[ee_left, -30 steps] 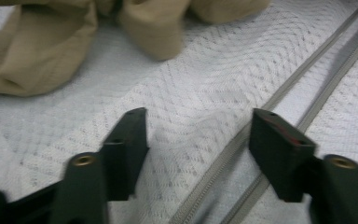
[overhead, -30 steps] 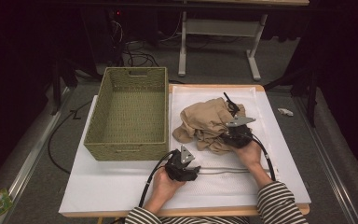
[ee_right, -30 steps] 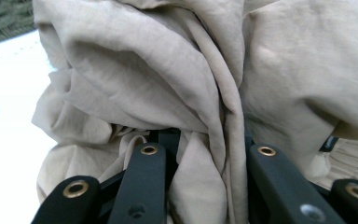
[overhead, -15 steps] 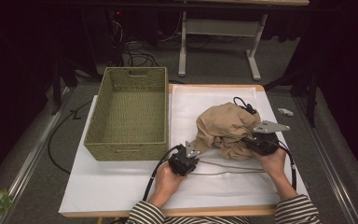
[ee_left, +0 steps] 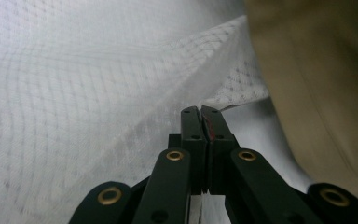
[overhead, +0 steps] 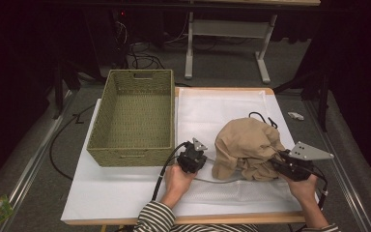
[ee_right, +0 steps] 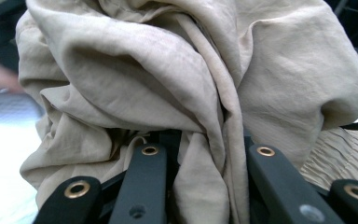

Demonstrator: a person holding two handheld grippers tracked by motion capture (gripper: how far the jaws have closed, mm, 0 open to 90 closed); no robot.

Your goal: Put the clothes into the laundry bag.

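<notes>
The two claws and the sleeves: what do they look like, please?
Both claws, left claw and right claw, are black. Their jaws are black links with brass-coloured rivets. The right claw carries a grey three-cornered plate, the left a smaller one. A black cable trails from the left claw. The sleeves are striped dark and white.

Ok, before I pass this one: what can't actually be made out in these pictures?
- Right gripper jaw tips: right gripper view, buried in folds of the beige garment.
- Garment type: high view, bunched.
- Left gripper grip: left gripper view, jaws shut on white mesh cloth; how much is pinched is hidden.
- Small white item on the floor: high view, too small.
</notes>
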